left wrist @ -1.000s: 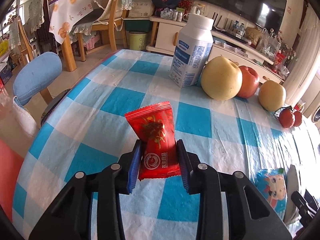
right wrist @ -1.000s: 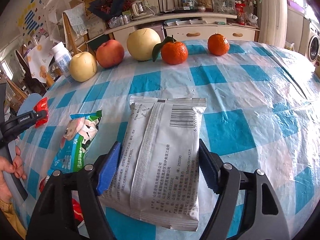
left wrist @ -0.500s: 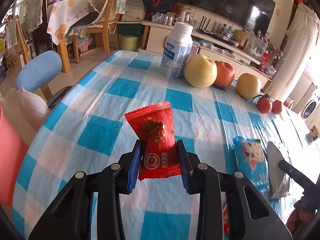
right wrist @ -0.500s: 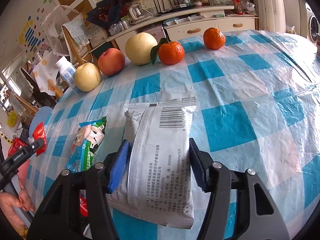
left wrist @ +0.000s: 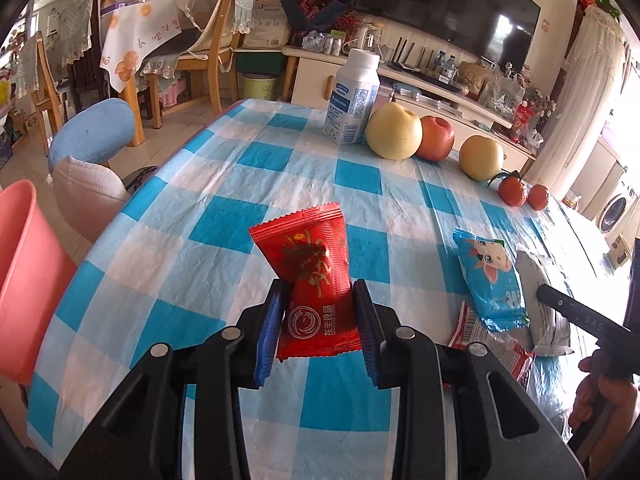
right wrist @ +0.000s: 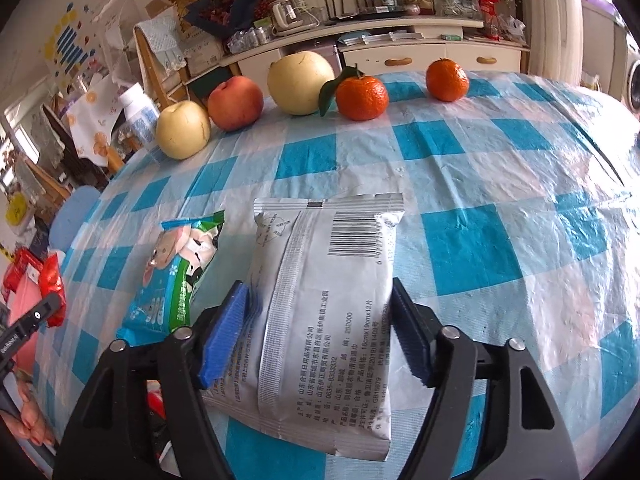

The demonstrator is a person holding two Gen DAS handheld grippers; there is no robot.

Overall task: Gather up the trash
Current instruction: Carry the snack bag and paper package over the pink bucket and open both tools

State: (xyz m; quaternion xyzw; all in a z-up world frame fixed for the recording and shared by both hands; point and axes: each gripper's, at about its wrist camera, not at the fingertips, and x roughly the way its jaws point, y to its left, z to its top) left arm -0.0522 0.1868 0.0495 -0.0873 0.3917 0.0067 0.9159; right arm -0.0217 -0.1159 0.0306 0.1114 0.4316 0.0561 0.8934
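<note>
My left gripper (left wrist: 318, 320) is shut on a red snack wrapper (left wrist: 312, 276) and holds it above the checked table (left wrist: 224, 224). My right gripper (right wrist: 320, 328) is shut on a silver-grey pouch (right wrist: 324, 300) with a barcode and lifts it off the table; this pouch also shows in the left wrist view (left wrist: 540, 304). A blue cartoon wrapper (right wrist: 176, 272) lies flat to the left of the pouch and also shows in the left wrist view (left wrist: 490, 280). A red-and-white wrapper (left wrist: 492, 344) lies by the table's near edge.
A pink bin (left wrist: 24, 276) stands beside the table at the left. At the far edge stand a white bottle (left wrist: 352, 100), two pears (left wrist: 394, 132), an apple (left wrist: 437, 138) and two tangerines (right wrist: 362, 94). Chairs and a stool (left wrist: 90, 136) stand beyond the table.
My left gripper has drawn back and left with the red wrapper, bringing the pink bin into view. My right gripper has closed on the silver pouch and raised it.
</note>
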